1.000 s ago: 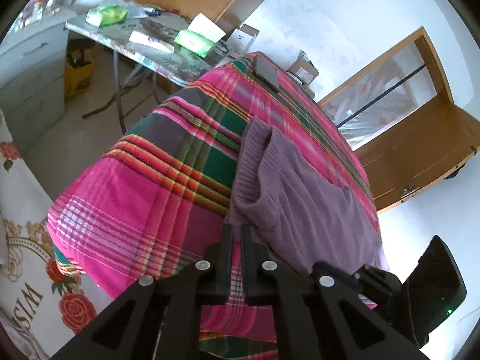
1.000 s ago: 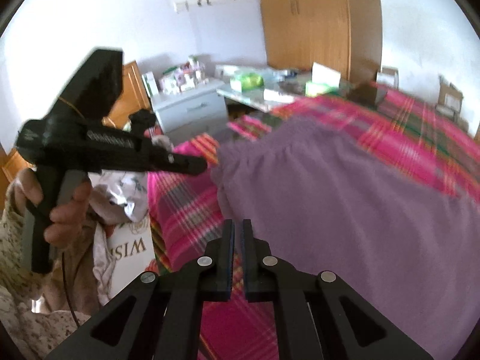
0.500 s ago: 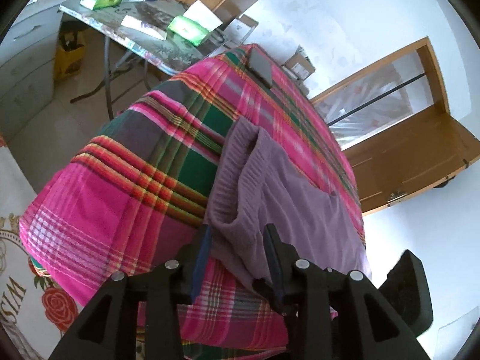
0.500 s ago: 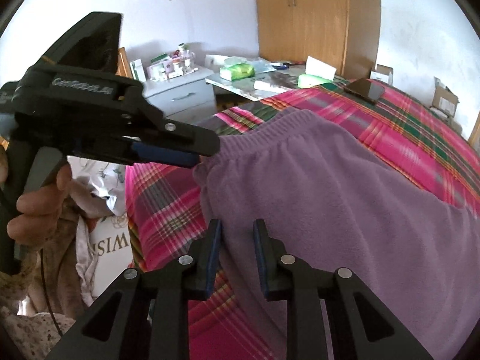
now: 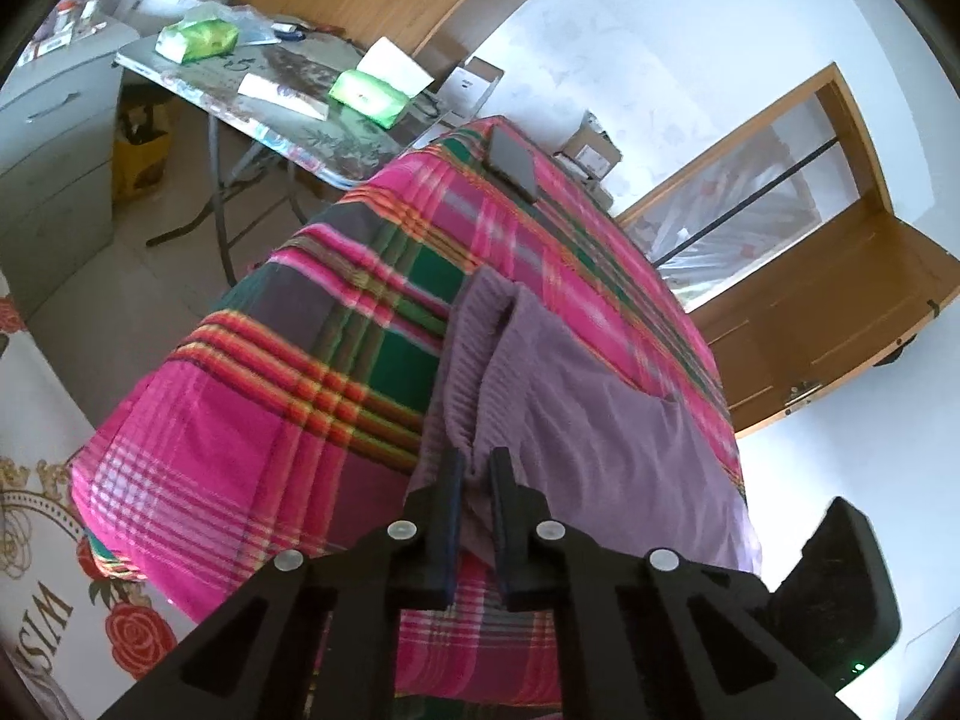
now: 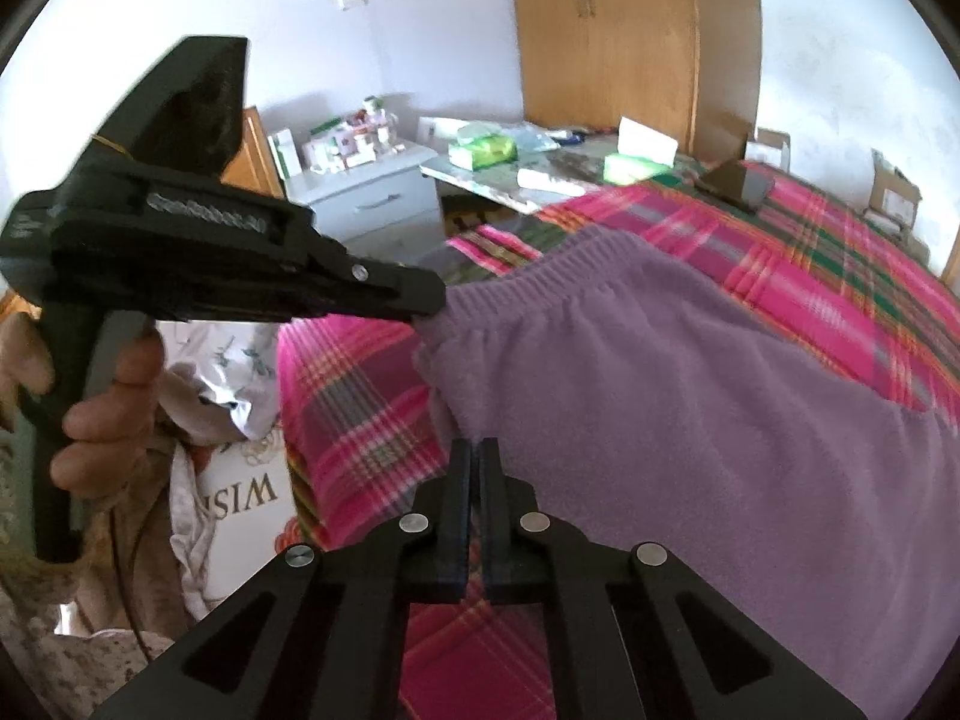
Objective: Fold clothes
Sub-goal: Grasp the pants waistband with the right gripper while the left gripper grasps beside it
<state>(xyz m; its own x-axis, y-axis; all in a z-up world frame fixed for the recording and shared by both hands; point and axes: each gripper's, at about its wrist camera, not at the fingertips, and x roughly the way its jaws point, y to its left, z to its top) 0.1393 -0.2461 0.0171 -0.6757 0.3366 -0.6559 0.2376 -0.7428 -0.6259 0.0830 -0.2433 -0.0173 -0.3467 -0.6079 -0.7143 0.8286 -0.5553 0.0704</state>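
A purple knit garment point(image 5: 576, 402) lies on a bed with a pink, green and orange plaid cover point(image 5: 252, 450). Its ribbed waistband faces the bed's near corner. My left gripper point(image 5: 477, 468) is shut on the ribbed waistband corner. In the right wrist view the garment point(image 6: 690, 420) fills the right half, and the left gripper point(image 6: 429, 300) pinches its waistband. My right gripper point(image 6: 477, 456) is shut on the garment's near edge, a little below the waistband.
A dark phone point(image 5: 510, 159) lies on the bed's far end. A table point(image 5: 288, 114) with green packs stands beyond the bed, next to a grey drawer unit point(image 5: 54, 144). A wardrobe point(image 6: 606, 42) and cardboard boxes point(image 6: 894, 198) stand at the walls.
Both grippers were shut and empty, opened around the garment's edge half a second ago, and have now closed on it. The left one holds the waistband, the right one the edge below.
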